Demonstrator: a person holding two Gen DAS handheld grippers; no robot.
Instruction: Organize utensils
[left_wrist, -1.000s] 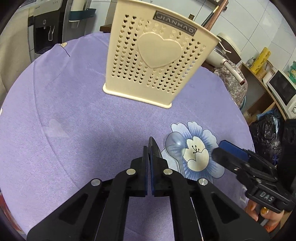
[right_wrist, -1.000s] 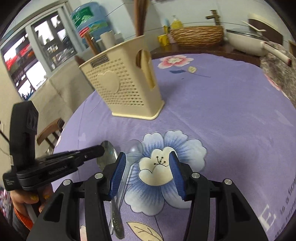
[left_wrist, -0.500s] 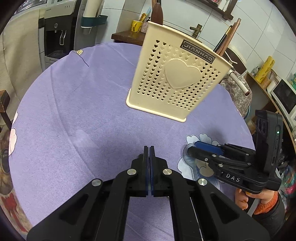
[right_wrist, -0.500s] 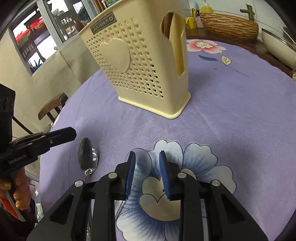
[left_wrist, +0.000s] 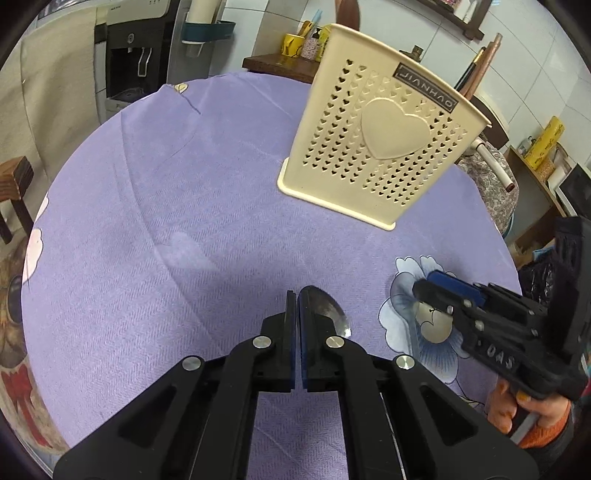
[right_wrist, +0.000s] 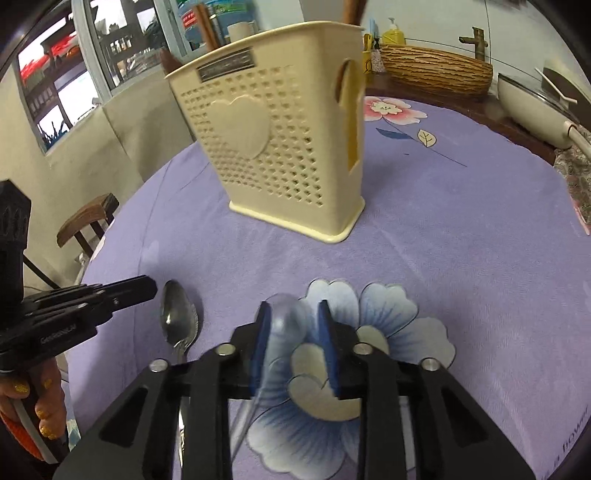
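My right gripper (right_wrist: 293, 325) has its pads either side of the clear plastic spoon (right_wrist: 284, 325), bowl forward, handle running back under the tool; whether they're actually pinching it I can't tell. My left gripper (left_wrist: 297, 314) is closed, holding nothing. The metal spoon (right_wrist: 179, 321) lies on the purple cloth (right_wrist: 461, 229) just right of the left fingers, long axis along them. The cream utensil holder (right_wrist: 284, 155) stands ahead, well apart. Right hand is nearer the clear spoon, so I judge it lifts first.
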